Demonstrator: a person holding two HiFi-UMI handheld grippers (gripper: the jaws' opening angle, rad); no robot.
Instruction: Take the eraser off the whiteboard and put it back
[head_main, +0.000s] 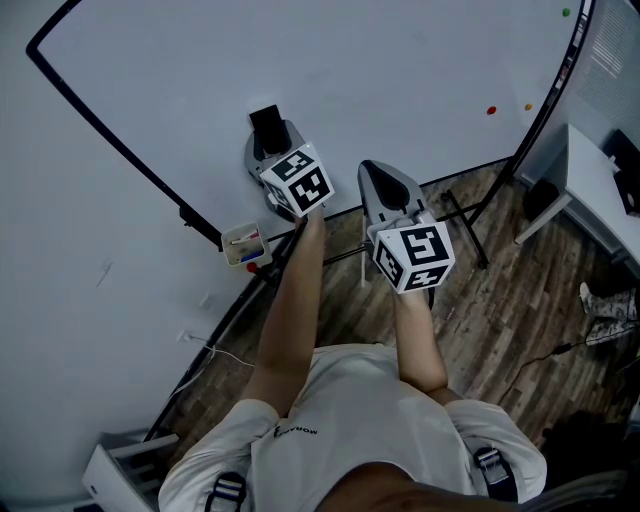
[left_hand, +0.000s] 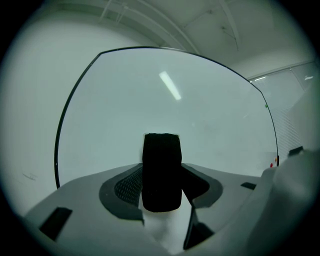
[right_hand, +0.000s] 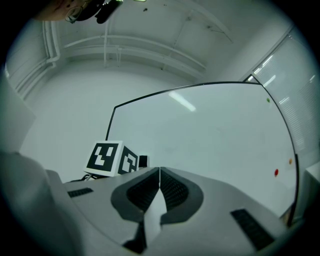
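Whiteboard (left_hand: 200, 125) ahead: left gripper (left_hand: 162, 187) pinches the black eraser (left_hand: 161, 165) sitting on it; right gripper (right_hand: 159, 182) waits alongside, pressed together, empty. Next, likely pull the eraser straight off.

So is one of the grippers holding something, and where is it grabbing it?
The left gripper grips the black eraser by its two sides, at the whiteboard. The right gripper is shut and holds nothing.

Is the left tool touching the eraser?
Touching. Left gripper view: the eraser fills the gap of the left tool, no space showing at either pad.
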